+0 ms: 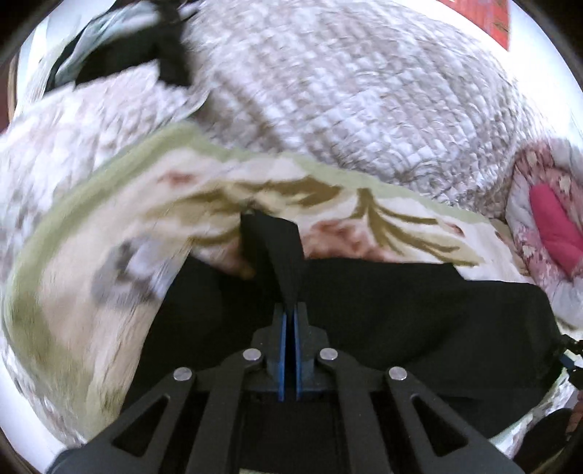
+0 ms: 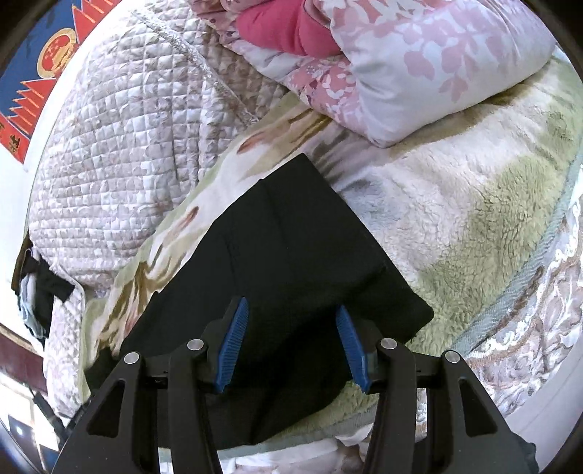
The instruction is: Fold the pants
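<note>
The black pants [image 2: 291, 255] lie folded on a cream and green fleece blanket [image 2: 492, 204] on the bed. My right gripper [image 2: 293, 328] is open just above the near part of the pants, blue pads [image 2: 233, 342] apart, holding nothing. In the left wrist view my left gripper [image 1: 290, 310] is shut on a pinched fold of the black pants [image 1: 400, 310], and a strip of cloth rises from between the closed blue pads. The left view is blurred by motion.
A grey quilted cover [image 1: 346, 91] lies beyond the blanket. A pink floral pillow [image 2: 419, 62] with a magenta cloth [image 2: 288, 25] sits at the far right. Dark clothes [image 2: 40, 291] hang at the bed's left edge. A red and blue poster [image 2: 40, 65] is on the wall.
</note>
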### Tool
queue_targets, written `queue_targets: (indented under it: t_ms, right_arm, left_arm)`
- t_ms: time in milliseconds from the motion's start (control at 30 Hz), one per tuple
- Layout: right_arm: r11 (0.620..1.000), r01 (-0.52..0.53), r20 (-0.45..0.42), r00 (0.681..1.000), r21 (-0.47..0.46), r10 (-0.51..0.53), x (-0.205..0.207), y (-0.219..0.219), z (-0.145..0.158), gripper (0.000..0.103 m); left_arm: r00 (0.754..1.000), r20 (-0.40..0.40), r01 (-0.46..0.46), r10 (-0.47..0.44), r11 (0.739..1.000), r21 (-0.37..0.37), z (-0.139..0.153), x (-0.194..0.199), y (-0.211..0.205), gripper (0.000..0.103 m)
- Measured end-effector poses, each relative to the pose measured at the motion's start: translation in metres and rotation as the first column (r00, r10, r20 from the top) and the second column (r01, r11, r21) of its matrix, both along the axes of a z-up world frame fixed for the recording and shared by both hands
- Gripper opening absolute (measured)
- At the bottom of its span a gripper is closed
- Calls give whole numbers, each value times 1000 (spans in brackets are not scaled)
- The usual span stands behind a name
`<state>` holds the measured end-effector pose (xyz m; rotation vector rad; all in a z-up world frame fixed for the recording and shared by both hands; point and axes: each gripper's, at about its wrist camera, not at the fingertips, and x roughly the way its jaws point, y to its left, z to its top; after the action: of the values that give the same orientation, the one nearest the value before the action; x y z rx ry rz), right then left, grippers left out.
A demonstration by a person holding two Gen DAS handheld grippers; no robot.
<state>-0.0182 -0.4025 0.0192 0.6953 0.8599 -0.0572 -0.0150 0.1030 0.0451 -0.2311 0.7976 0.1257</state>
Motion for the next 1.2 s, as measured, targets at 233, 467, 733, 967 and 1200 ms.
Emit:
queue_targets:
  t_ms: [233, 467, 733, 967, 1200]
  right_arm:
    - [1000, 10, -15, 1000, -2, -10, 6, -1, 0, 51]
    - [1000, 23, -16, 1000, -18, -23, 9, -1, 0, 51]
    - [999, 36, 5, 999, -24, -35, 12, -4, 9, 11]
    - [998, 31, -8, 999, -52, -32, -7, 0, 22, 10]
    - [999, 47, -66, 997, -17, -48, -9, -9, 6, 10]
  left_arm:
    - [998, -63, -40, 28, 979, -201, -28, 1, 21, 15]
    - [992, -93, -107, 83, 947, -304, -40, 17, 39, 26]
    - [992, -32, -125, 121, 968, -216, -13, 14, 41, 4]
    - [983, 23, -176, 181, 974, -146, 17, -34, 46, 4]
    - [971, -100, -231, 216, 958, -171, -22, -49, 53, 5]
